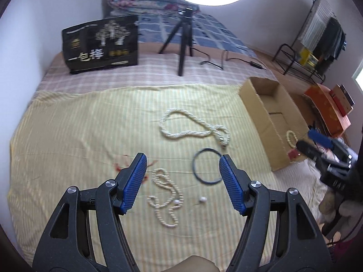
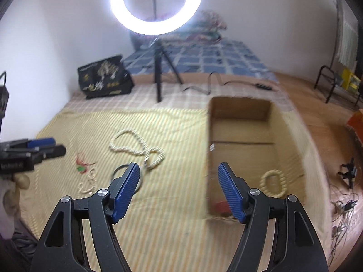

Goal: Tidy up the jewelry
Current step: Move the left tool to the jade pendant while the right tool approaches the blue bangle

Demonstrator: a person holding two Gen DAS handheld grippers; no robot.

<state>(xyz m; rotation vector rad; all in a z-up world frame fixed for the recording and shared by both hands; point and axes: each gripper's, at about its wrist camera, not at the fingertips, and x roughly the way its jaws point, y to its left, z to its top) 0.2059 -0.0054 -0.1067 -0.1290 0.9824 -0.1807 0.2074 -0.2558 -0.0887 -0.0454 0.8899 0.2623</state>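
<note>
On the yellow striped cloth (image 1: 68, 136) lie a thick pearl necklace (image 1: 192, 127), a thin pearl strand (image 1: 165, 199), a dark bangle (image 1: 204, 167), a loose pearl (image 1: 202, 200) and a red item (image 1: 119, 166). My left gripper (image 1: 182, 170) hangs open above the thin strand, nothing between its fingers. The cardboard box (image 2: 240, 149) holds a pearl bracelet (image 2: 273, 182) and a small red thing (image 2: 221, 206). My right gripper (image 2: 178, 179) is open and empty over the box's left wall; the left wrist view catches it at the box's near end (image 1: 317, 145).
A black tripod (image 1: 181, 45) with a lit ring light (image 2: 156, 4) stands behind the cloth, its cable (image 1: 226, 61) trailing right. A black printed bag (image 1: 102, 43) sits back left. Folded bedding (image 1: 147, 0), a metal rack (image 1: 301, 61) and orange boxes (image 1: 329, 108) lie beyond.
</note>
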